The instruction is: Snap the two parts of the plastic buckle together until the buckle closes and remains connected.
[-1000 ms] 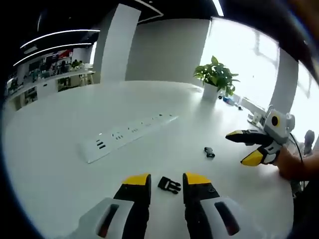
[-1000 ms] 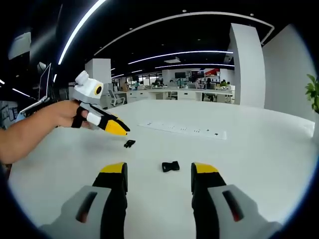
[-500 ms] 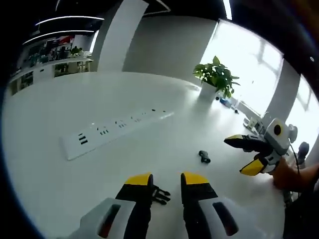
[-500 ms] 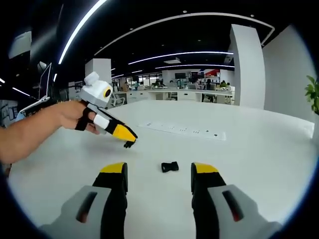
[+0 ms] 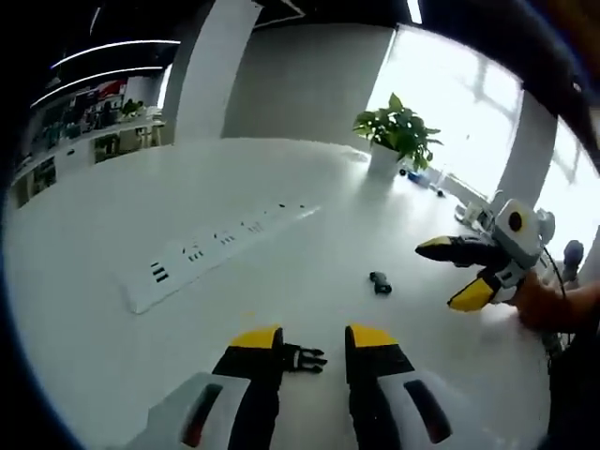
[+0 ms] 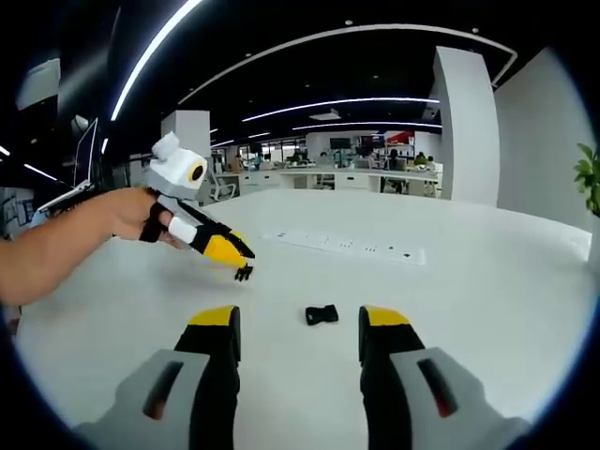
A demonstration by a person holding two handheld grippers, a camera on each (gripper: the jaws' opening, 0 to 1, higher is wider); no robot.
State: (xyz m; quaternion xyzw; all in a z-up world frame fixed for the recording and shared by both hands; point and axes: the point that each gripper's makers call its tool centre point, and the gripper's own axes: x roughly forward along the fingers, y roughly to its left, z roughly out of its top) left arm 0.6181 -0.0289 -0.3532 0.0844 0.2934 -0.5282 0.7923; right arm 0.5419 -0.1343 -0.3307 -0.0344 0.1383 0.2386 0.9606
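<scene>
The pronged half of the black buckle lies on the white table between my left gripper's open jaws, close against the left jaw. In the right gripper view this same half sits just under the left gripper's yellow tips. The socket half lies flat on the table a little ahead of my right gripper, in line with the gap between its open jaws. In the left gripper view the socket half rests left of the right gripper, which is spread wide.
A long white power strip lies across the table beyond both halves. A potted plant stands at the far edge with small items beside it. A person's hand holds the left gripper.
My left gripper has moved forward over the pronged half, which now sits between its jaws instead of ahead of them. The jaw gap looks unchanged. The right gripper and the socket half have stayed put.
</scene>
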